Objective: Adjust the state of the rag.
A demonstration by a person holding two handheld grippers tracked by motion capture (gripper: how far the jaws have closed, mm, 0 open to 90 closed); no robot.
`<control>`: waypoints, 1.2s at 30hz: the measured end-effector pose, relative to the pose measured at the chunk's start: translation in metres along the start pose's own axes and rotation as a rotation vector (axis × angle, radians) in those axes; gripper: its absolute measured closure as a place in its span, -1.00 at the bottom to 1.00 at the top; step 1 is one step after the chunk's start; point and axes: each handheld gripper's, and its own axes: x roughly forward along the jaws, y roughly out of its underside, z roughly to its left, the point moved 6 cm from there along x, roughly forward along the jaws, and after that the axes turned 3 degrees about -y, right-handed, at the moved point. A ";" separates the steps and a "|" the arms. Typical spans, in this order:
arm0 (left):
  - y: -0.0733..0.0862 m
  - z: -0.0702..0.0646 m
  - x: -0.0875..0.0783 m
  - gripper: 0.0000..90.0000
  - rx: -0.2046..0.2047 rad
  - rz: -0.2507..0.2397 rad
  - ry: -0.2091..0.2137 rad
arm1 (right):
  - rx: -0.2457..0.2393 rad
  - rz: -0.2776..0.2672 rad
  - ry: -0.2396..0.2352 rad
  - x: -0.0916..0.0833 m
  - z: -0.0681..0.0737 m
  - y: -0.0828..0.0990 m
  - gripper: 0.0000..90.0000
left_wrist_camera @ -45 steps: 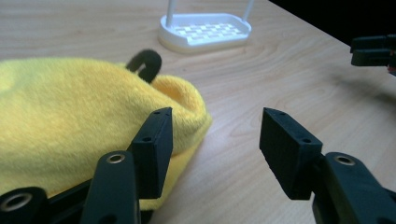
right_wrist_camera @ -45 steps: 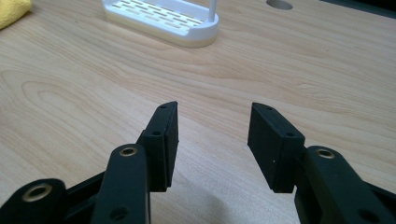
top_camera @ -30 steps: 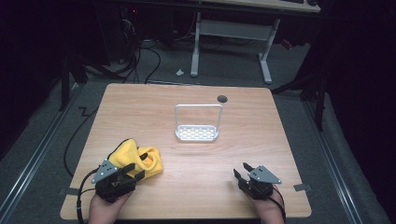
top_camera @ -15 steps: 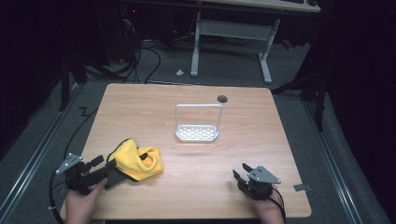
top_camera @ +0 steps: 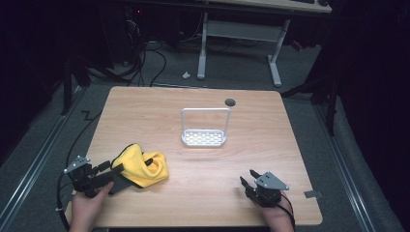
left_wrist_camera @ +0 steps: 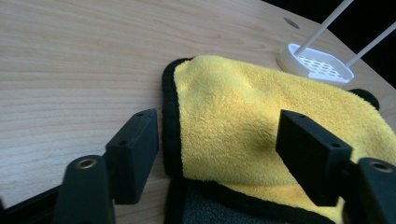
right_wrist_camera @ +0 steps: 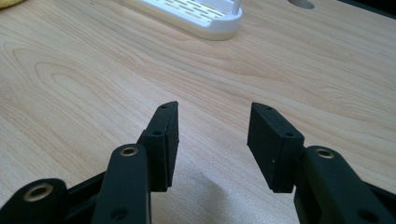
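Pale wooden table (top_camera: 203, 203) runs bare along its near edge between the 2 hands. At near left, the left gripper (left_wrist_camera: 217, 144) has just been opening; its jaws stand wide, straddling the black-edged border of the yellow cloth (top_camera: 142, 166) without pressing it. At near right, the right gripper (right_wrist_camera: 212, 140) is partly open over bare wood, holding nothing. Farther back stands a white rack (top_camera: 204, 137), well apart, with open tabletop around it.
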 end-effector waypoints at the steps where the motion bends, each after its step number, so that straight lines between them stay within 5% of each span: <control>1: 0.000 0.000 0.000 -0.19 -0.002 0.002 0.000 | 0.000 0.000 0.000 0.000 0.000 0.000 0.20; 7: 0.001 0.001 -0.004 0.31 -0.006 0.021 0.025 | -0.006 0.004 -0.002 0.001 0.001 0.000 0.20; 11: 0.003 -0.006 -0.005 0.69 0.031 0.038 0.044 | -0.003 0.003 -0.001 0.001 0.001 0.000 0.20; 16: 0.008 -0.024 -0.004 0.86 0.057 0.054 0.085 | 0.005 -0.001 0.003 0.001 0.000 0.000 0.20; 17: 0.012 -0.039 -0.002 0.87 0.082 0.072 0.117 | 0.006 -0.005 0.004 0.002 0.000 -0.001 0.20; 18: 0.012 -0.039 -0.002 0.87 0.082 0.072 0.117 | 0.005 -0.007 0.007 0.002 0.000 -0.002 0.20; 22: 0.028 -0.090 0.007 0.87 0.202 0.136 0.220 | 0.007 -0.014 0.003 0.005 0.002 -0.005 0.20; 28: 0.050 -0.157 0.026 0.87 0.323 0.184 0.331 | -0.027 -0.011 -0.013 0.005 0.011 -0.007 0.20; 32: 0.058 -0.184 0.044 0.87 0.368 0.188 0.362 | -0.031 -0.016 -0.031 0.006 0.018 -0.011 0.20; 36: 0.060 -0.195 0.049 0.88 0.387 0.165 0.362 | -0.063 -0.021 -0.073 0.009 0.038 -0.018 0.20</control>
